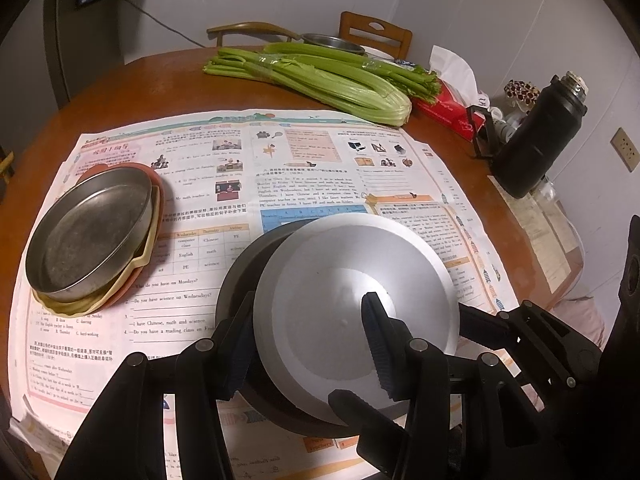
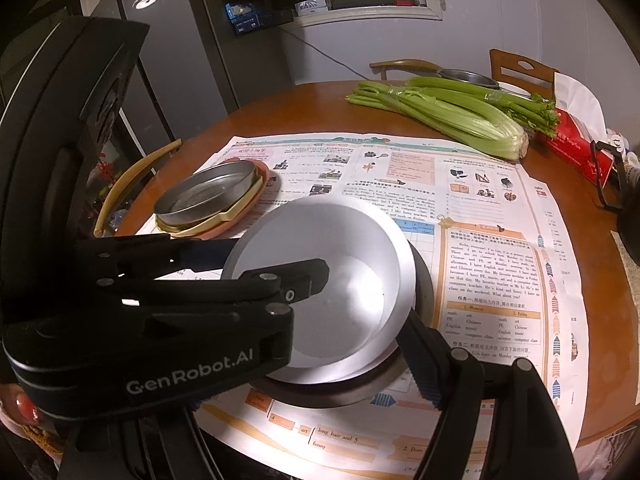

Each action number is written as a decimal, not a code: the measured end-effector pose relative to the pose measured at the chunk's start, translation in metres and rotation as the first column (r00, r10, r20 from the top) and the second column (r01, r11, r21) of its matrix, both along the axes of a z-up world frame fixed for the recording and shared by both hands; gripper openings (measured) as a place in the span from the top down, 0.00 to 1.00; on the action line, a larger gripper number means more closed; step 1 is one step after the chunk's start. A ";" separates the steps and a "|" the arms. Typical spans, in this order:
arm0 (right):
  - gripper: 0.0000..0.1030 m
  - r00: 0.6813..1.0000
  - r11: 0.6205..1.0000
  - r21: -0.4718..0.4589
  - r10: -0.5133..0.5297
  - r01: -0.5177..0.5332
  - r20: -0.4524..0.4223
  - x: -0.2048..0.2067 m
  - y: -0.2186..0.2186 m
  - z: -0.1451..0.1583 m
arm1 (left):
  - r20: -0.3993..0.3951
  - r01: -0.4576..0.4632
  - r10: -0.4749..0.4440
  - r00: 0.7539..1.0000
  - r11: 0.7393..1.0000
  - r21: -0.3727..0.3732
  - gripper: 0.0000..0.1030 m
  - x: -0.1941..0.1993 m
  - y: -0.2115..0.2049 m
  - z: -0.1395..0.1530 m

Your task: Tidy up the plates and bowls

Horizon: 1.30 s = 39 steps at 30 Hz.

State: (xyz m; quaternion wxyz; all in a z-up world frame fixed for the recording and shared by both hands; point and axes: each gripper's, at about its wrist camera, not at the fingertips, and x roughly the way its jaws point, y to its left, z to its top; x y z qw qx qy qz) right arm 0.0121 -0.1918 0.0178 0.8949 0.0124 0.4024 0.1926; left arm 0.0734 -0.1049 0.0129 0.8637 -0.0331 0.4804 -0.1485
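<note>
A white bowl (image 1: 352, 288) (image 2: 348, 264) sits tilted inside a dark bowl (image 1: 240, 280) (image 2: 420, 280) on the newspaper. My left gripper (image 1: 308, 344) (image 2: 256, 276) is shut on the white bowl's near rim, one finger inside, one outside. My right gripper (image 2: 320, 376) is open around the near side of the bowls, its right finger (image 2: 424, 356) beside the dark bowl's rim; its left finger is hidden behind the left gripper. At the left stands a stack: a metal plate (image 1: 92, 232) (image 2: 208, 192) on a cream plate (image 1: 144, 256) (image 2: 224, 218) on a reddish plate (image 1: 156, 176) (image 2: 266, 172).
Newspaper (image 1: 320, 168) (image 2: 480, 248) covers the round wooden table (image 1: 140, 92) (image 2: 280, 112). Celery (image 1: 320, 76) (image 2: 452, 112), a metal bowl (image 1: 332, 42) (image 2: 468, 76), a red tissue box (image 1: 444, 108) (image 2: 576, 140) and a black flask (image 1: 536, 140) stand at the back and right. Chairs ring the table.
</note>
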 end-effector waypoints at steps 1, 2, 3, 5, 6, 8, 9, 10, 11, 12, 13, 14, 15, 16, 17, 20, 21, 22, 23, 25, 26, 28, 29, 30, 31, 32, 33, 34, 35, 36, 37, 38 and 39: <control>0.25 1.000 1.000 0.000 0.000 0.000 -0.001 0.000 0.000 -0.001 | 0.000 -0.001 0.001 1.000 1.000 0.002 0.50 0.000 0.000 0.000; 0.25 1.000 1.000 0.000 0.000 0.000 -0.002 0.001 0.000 -0.001 | 0.001 -0.001 0.001 1.000 1.000 0.004 0.50 0.000 0.000 0.000; 0.25 1.000 1.000 0.000 0.001 -0.001 -0.003 0.001 0.000 -0.001 | 0.001 -0.002 0.002 1.000 1.000 0.006 0.50 0.001 0.000 0.000; 0.25 1.000 1.000 -0.006 -0.003 0.003 -0.005 0.001 0.000 -0.002 | -0.004 -0.004 0.004 1.000 1.000 0.009 0.50 0.002 0.000 -0.002; 0.25 1.000 1.000 -0.009 -0.004 0.004 -0.003 0.001 0.001 -0.002 | -0.010 -0.003 0.004 1.000 1.000 0.009 0.50 0.003 0.001 -0.003; 0.25 1.000 1.000 -0.013 -0.006 0.006 -0.001 0.000 0.000 -0.001 | -0.018 -0.001 0.001 1.000 1.000 0.006 0.50 0.003 0.001 -0.006; 0.25 1.000 1.000 -0.010 -0.005 0.005 -0.002 0.000 0.000 -0.001 | -0.020 0.000 0.000 1.000 1.000 0.009 0.50 0.003 0.000 -0.007; 0.25 1.000 1.000 -0.008 -0.005 0.005 -0.003 0.000 -0.001 -0.001 | -0.020 0.002 -0.002 1.000 1.000 0.011 0.50 0.003 0.000 -0.007; 0.25 1.000 1.000 -0.007 -0.006 0.006 -0.003 0.001 -0.001 -0.001 | -0.020 0.002 -0.002 1.000 1.000 0.012 0.50 0.003 0.000 -0.007; 0.25 1.000 1.000 -0.008 -0.006 0.006 -0.004 0.001 -0.001 -0.001 | -0.020 0.003 -0.003 1.000 1.000 0.012 0.50 0.003 -0.001 -0.007; 0.25 1.000 1.000 -0.008 -0.006 0.006 -0.003 0.001 -0.001 -0.001 | -0.020 0.003 -0.003 1.000 1.000 0.011 0.50 0.003 -0.001 -0.008; 0.25 1.000 1.000 -0.009 -0.006 0.006 -0.003 0.001 -0.001 -0.001 | -0.021 0.003 -0.002 1.000 1.000 0.011 0.50 0.003 -0.001 -0.008; 0.25 1.000 1.000 -0.009 -0.005 0.005 -0.003 0.001 -0.002 -0.001 | -0.021 0.002 -0.002 1.000 1.000 0.011 0.50 0.003 -0.001 -0.007; 0.25 1.000 1.000 -0.010 -0.006 0.006 0.000 0.001 -0.002 -0.001 | -0.020 0.003 -0.003 1.000 1.000 0.012 0.50 0.003 -0.001 -0.007; 0.25 1.000 1.000 -0.010 -0.005 0.005 0.001 0.000 -0.002 0.000 | -0.019 0.003 -0.003 1.000 1.000 0.012 0.50 0.003 -0.001 -0.007; 0.25 1.000 1.000 -0.013 -0.009 0.009 0.004 0.000 -0.003 0.000 | -0.019 0.003 -0.002 1.000 1.000 0.008 0.50 0.004 -0.001 -0.007; 0.25 1.000 1.000 -0.014 -0.011 0.011 0.005 0.000 -0.004 0.000 | -0.019 0.002 -0.001 1.000 1.000 0.008 0.50 0.004 -0.001 -0.007; 0.25 1.000 1.000 -0.014 -0.014 0.014 0.004 0.000 -0.004 0.001 | -0.020 0.001 -0.001 1.000 1.000 0.006 0.50 0.004 -0.001 -0.007; 0.25 1.000 1.000 -0.012 -0.014 0.014 0.002 0.000 -0.004 0.001 | -0.020 0.002 -0.002 1.000 1.000 0.007 0.50 0.004 -0.001 -0.007; 0.25 1.000 1.000 -0.009 -0.013 0.013 0.001 0.000 -0.005 0.001 | -0.019 0.002 -0.002 1.000 1.000 0.009 0.50 0.004 -0.001 -0.007; 0.25 1.000 1.000 -0.011 -0.013 0.013 0.001 0.000 -0.005 0.001 | -0.020 0.002 -0.002 1.000 1.000 0.008 0.50 0.004 0.000 -0.007; 0.25 1.000 1.000 -0.010 -0.013 0.013 0.003 0.000 -0.006 0.001 | -0.020 0.002 -0.002 1.000 1.000 0.006 0.50 0.005 0.000 -0.007; 0.25 1.000 1.000 -0.010 -0.012 0.012 0.004 0.000 -0.006 0.001 | -0.019 0.002 -0.002 1.000 1.000 0.005 0.50 0.004 0.000 -0.007; 0.25 1.000 1.000 -0.009 -0.012 0.012 0.004 0.000 -0.006 0.001 | -0.018 0.002 -0.002 1.000 1.000 0.005 0.50 0.004 0.000 -0.006; 0.25 1.000 1.000 -0.007 -0.012 0.012 0.004 0.000 -0.006 0.001 | -0.018 0.002 -0.002 1.000 1.000 0.005 0.50 0.004 0.000 -0.006; 0.25 1.000 1.000 -0.007 -0.011 0.011 0.005 0.000 -0.006 0.001 | -0.018 0.003 -0.003 1.000 1.000 0.003 0.49 0.003 0.000 -0.006; 0.25 1.000 1.000 -0.007 -0.011 0.011 0.006 -0.001 -0.006 0.001 | -0.018 0.002 -0.002 1.000 1.000 0.001 0.49 0.004 0.000 -0.006; 0.25 1.000 1.000 -0.008 -0.010 0.010 0.007 -0.001 -0.006 0.001 | -0.018 0.002 -0.002 1.000 1.000 0.000 0.49 0.003 0.001 -0.006; 0.25 1.000 1.000 -0.008 -0.010 0.010 0.007 -0.001 -0.005 0.001 | -0.019 0.002 -0.002 1.000 1.000 -0.002 0.49 0.003 0.001 -0.006; 0.25 1.000 1.000 -0.008 -0.010 0.010 0.008 -0.001 -0.005 0.001 | -0.019 0.002 -0.002 1.000 1.000 -0.003 0.49 0.003 0.002 -0.005; 0.25 1.000 1.000 -0.007 -0.010 0.010 0.007 -0.001 -0.006 0.001 | -0.018 0.002 -0.002 1.000 1.000 -0.004 0.49 0.003 0.002 -0.005; 0.25 1.000 1.000 -0.007 -0.010 0.010 0.009 -0.001 -0.005 0.002 | -0.017 0.002 -0.002 1.000 1.000 -0.004 0.49 0.002 0.002 -0.005; 0.25 1.000 1.000 -0.008 -0.009 0.009 0.011 -0.001 -0.005 0.002 | -0.015 0.001 -0.001 1.000 1.000 -0.004 0.49 0.002 0.002 -0.004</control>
